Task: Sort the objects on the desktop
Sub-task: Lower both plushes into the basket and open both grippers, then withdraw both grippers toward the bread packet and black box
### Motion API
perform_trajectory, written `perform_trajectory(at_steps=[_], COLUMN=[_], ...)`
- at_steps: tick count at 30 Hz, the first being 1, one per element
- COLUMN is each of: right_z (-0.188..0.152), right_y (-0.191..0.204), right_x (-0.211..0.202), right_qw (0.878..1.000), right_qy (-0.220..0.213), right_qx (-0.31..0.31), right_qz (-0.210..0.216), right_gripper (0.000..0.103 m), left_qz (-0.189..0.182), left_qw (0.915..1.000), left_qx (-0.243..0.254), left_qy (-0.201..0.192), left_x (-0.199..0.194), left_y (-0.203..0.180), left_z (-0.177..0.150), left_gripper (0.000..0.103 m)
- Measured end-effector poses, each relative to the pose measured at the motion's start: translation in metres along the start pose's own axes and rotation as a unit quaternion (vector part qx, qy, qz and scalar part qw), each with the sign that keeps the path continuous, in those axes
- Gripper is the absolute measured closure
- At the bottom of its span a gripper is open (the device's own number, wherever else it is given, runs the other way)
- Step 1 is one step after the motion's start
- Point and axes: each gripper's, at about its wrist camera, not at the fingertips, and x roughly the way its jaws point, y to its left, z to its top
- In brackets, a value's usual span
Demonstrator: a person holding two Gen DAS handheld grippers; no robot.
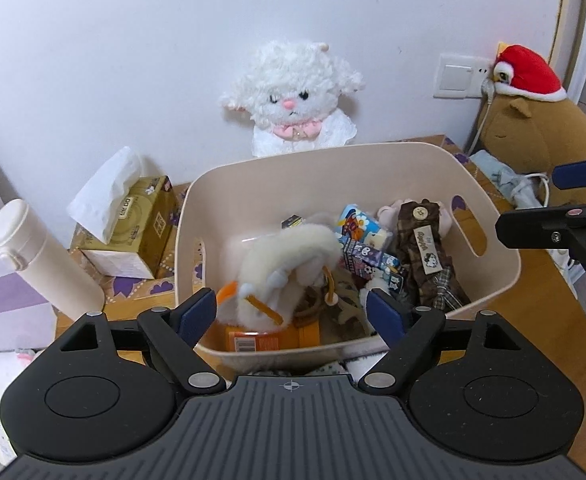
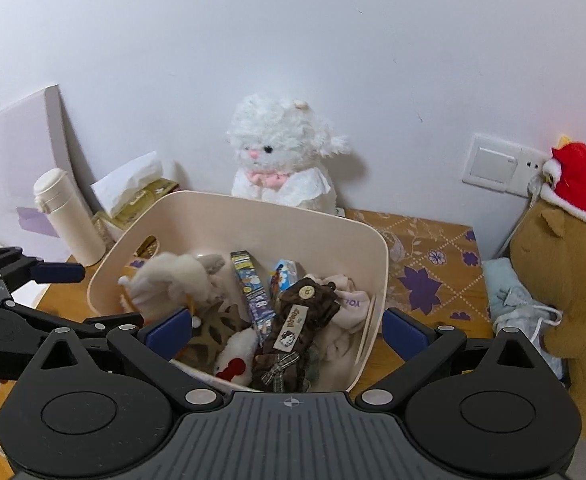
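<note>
A cream plastic basket (image 1: 493, 280) stands on the wooden desk and holds several things: a fluffy cream plush pouch (image 1: 289, 256), a brown plaid pouch (image 1: 429, 256), a blue cartoon carton (image 1: 357, 228), a dark blue box (image 1: 373, 266) and an orange box (image 1: 269, 338). My left gripper (image 1: 293, 314) hangs open over the basket's near rim with nothing between its fingers. My right gripper (image 2: 287, 332) is open too, above the basket's near right corner (image 2: 373, 336), over the plaid pouch (image 2: 293, 328). Each gripper shows in the other's view: the right gripper (image 1: 549, 200) and the left gripper (image 2: 93, 294).
A white lamb plush (image 1: 293, 96) sits against the wall behind the basket. Left of the basket are a gold tissue box (image 1: 133, 224) and a white bottle (image 1: 41, 256). A brown plush with a red hat (image 1: 533, 132), crumpled cloth (image 2: 521, 304) and a wall socket (image 2: 497, 164) lie right.
</note>
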Motion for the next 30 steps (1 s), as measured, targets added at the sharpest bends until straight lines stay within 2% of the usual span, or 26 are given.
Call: perform_trajectory(at_steps=[5, 12, 20, 30], right_z=[-0.011, -0.039, -0.069, -0.112], right_y=[0.005, 0.019, 0.02, 0.009], right_x=[-0.021, -0.04, -0.053, -0.045], right_qw=[1.0, 0.999, 0.998, 0.998], right_qy=[-0.013, -0.002, 0.007, 0.049], right_qx=[0.001, -0.048, -0.052, -0.048], right_qz=[0.02, 0.021, 0.024, 0.016], right_gripper=[0.0, 0.0, 0.0, 0.0], left_qz=[0.003, 0.006, -0.001, -0.031], left_qw=[0.9999, 1.0, 1.0, 0.9991], left_qx=[0.004, 0.003, 0.005, -0.021], left_qy=[-0.009, -0.007, -0.004, 0.021], left_x=[-0.019, -0.037, -0.054, -0.055], left_y=[0.003, 0.011, 0.013, 0.0], left_z=[-0.017, -0.043, -0.07, -0.104], left_gripper=[0.019, 0.019, 0.019, 0.019])
